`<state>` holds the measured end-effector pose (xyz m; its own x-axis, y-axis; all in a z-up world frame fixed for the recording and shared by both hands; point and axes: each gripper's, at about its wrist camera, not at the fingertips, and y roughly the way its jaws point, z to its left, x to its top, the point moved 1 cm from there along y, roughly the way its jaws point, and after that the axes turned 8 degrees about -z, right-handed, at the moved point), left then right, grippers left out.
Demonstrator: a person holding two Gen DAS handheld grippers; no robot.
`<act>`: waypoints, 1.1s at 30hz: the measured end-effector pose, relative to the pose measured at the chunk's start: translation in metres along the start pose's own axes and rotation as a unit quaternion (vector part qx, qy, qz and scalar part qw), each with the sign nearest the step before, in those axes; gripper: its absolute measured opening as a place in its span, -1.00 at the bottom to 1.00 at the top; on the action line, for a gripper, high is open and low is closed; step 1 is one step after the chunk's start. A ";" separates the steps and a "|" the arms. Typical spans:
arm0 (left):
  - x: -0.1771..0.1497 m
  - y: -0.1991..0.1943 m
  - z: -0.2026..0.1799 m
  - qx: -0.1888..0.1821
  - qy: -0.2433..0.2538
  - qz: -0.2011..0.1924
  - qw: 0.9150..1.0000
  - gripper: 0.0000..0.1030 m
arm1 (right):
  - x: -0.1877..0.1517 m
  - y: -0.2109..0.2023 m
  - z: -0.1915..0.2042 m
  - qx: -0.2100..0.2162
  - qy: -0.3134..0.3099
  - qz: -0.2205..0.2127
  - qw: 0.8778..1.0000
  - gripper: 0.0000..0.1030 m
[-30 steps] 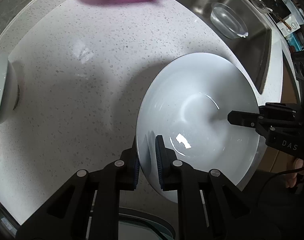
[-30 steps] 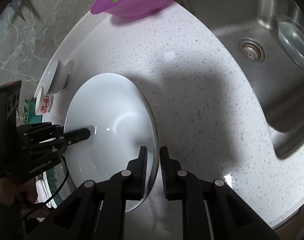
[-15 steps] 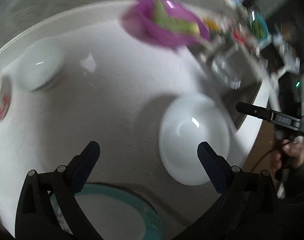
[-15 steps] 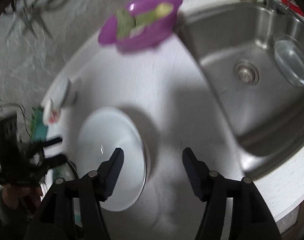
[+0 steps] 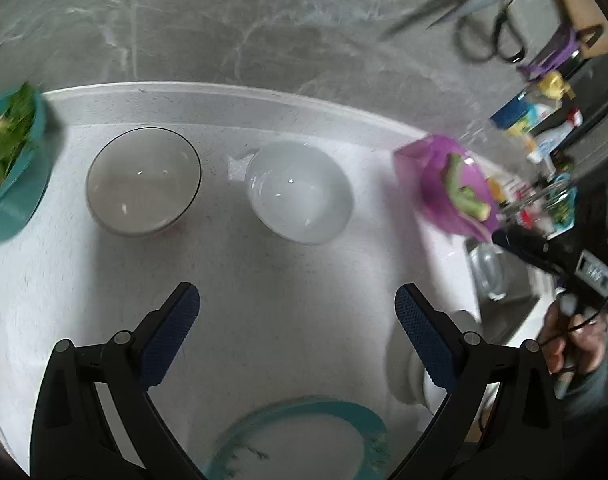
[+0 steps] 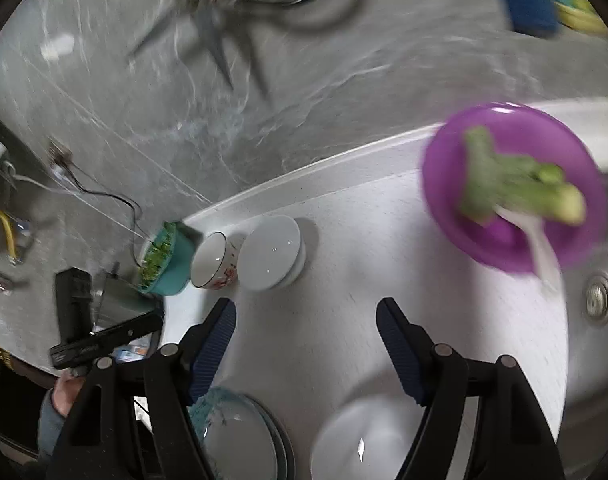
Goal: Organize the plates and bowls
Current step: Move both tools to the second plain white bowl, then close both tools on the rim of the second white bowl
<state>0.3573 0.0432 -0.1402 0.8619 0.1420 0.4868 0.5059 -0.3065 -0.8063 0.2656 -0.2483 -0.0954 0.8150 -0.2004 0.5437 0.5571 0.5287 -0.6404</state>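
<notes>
Only in right view: sink drain (image 6: 599, 299).

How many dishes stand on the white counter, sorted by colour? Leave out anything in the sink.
White: 3 (plain bowl, dark-rimmed bowl, large white dish)
Teal: 2 (bowl of greens, teal-rimmed plate)
Purple: 1 (purple bowl)
Total: 6
</notes>
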 end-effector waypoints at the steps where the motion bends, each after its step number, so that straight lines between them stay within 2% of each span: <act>1: 0.005 0.013 0.001 0.003 0.005 0.006 1.000 0.93 | 0.004 0.013 0.005 0.001 0.003 0.010 1.000 0.46; 5: 0.020 0.055 0.000 0.008 0.034 0.025 0.999 0.89 | 0.015 0.064 0.028 -0.029 -0.025 0.048 0.998 0.44; 7: 0.028 0.075 0.001 0.022 0.042 0.031 0.998 0.89 | 0.021 0.089 0.032 -0.037 -0.031 0.064 0.997 0.41; 11: 0.041 0.106 0.002 0.026 0.046 0.042 0.998 0.83 | 0.027 0.124 0.020 -0.052 -0.027 0.096 0.994 0.21; 16: 0.051 0.137 0.001 0.024 0.048 0.052 0.997 0.51 | 0.027 0.152 0.008 -0.057 -0.035 0.124 0.990 0.14; 18: 0.053 0.146 0.005 0.029 0.041 0.055 0.997 0.29 | 0.026 0.165 0.006 -0.054 -0.037 0.136 0.989 0.13; 22: 0.052 0.162 0.011 0.035 0.038 0.063 0.997 0.17 | 0.023 0.182 0.003 -0.051 -0.038 0.151 0.986 0.08; 24: 0.050 0.165 0.012 0.039 0.043 0.062 0.996 -0.08 | 0.023 0.188 0.002 -0.046 -0.035 0.153 0.986 -0.04; 27: 0.049 0.167 0.016 0.046 0.035 0.058 0.997 -0.34 | 0.022 0.195 0.002 -0.043 -0.036 0.156 0.986 -0.20; 31: 0.051 0.174 0.024 0.046 0.022 0.060 0.997 -0.43 | 0.021 0.204 0.008 -0.041 -0.045 0.161 0.985 -0.39; 33: 0.051 0.178 0.026 0.047 0.017 0.062 0.997 -0.63 | 0.020 0.208 0.011 -0.039 -0.051 0.163 0.985 -0.56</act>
<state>0.4922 0.0202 -0.2673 0.9174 0.0754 0.3907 0.3973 -0.2294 -0.8886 0.3959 -0.1333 -0.2118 0.9344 0.0552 0.3518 0.2828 0.4855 -0.8273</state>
